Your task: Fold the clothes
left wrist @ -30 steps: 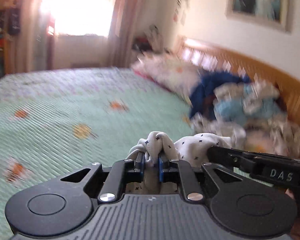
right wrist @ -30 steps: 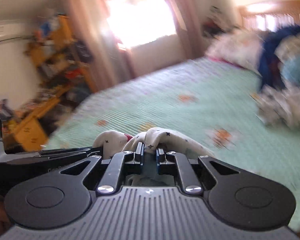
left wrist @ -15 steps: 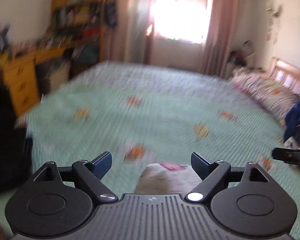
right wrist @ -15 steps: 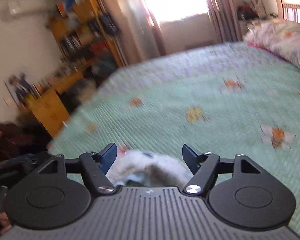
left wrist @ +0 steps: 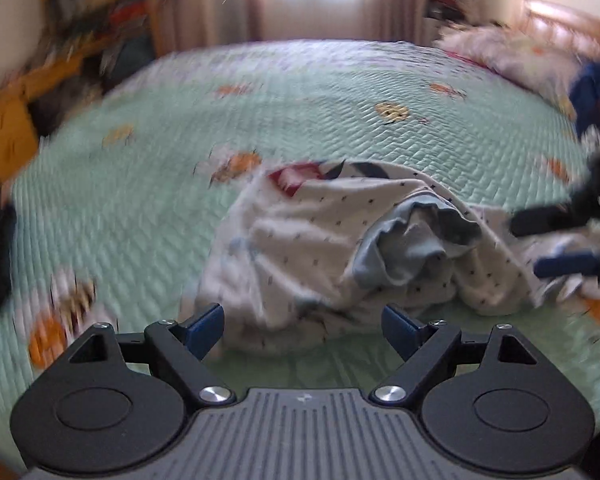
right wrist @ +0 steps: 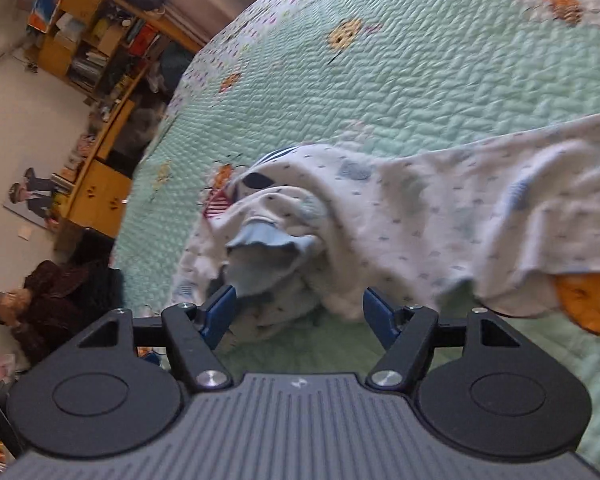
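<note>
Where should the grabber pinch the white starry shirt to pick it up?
Probably the blue ribbed cuff poking up from the crumpled white shirt. It stands off the green quilt, so fingers can close around it. The right gripper, open just behind it, could come in low from the near side.
</note>
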A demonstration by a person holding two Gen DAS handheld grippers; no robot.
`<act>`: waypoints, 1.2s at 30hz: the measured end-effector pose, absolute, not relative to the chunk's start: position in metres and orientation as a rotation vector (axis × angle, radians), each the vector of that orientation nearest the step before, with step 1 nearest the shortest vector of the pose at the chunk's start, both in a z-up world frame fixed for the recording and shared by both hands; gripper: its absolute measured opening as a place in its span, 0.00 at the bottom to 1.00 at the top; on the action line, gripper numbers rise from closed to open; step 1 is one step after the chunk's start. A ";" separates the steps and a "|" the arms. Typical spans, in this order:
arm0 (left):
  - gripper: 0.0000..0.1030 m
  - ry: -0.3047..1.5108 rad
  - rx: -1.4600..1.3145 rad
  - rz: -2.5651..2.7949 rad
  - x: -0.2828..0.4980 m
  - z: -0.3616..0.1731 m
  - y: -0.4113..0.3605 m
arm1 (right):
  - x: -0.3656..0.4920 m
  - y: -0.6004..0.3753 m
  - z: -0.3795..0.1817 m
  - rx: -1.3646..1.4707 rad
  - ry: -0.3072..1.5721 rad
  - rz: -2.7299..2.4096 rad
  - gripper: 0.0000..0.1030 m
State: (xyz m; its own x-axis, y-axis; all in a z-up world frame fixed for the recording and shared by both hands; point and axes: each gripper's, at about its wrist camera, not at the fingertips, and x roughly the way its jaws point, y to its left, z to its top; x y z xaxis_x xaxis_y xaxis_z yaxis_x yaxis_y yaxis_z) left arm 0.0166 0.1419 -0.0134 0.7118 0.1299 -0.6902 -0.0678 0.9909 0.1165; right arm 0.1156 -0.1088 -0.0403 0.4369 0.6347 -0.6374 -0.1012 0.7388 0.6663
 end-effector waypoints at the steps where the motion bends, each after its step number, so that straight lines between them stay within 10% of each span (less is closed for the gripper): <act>1: 0.84 0.761 0.131 0.112 0.021 -0.017 0.139 | 0.121 -0.103 -0.044 0.588 1.033 0.497 0.68; 16: 0.81 0.652 0.284 0.061 0.018 -0.047 0.122 | 0.148 -0.085 -0.053 0.631 0.971 0.584 0.13; 26: 0.79 0.641 0.333 -0.049 0.046 -0.047 0.105 | 0.133 -0.096 -0.049 0.646 0.974 0.549 0.25; 31: 0.31 0.692 0.282 -0.108 0.066 -0.057 0.109 | 0.128 -0.101 -0.052 0.693 0.987 0.542 0.25; 36: 0.14 0.679 0.144 -0.137 0.067 -0.051 0.137 | 0.119 -0.112 -0.050 0.705 0.966 0.535 0.30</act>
State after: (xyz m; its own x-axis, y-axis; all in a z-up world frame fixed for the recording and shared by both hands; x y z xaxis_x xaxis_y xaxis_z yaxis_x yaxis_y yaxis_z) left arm 0.0670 0.1373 -0.0512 0.7701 -0.0789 -0.6330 0.1726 0.9811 0.0878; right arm 0.1193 -0.1118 -0.0504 0.4730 0.6891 -0.5489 -0.1001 0.6611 0.7436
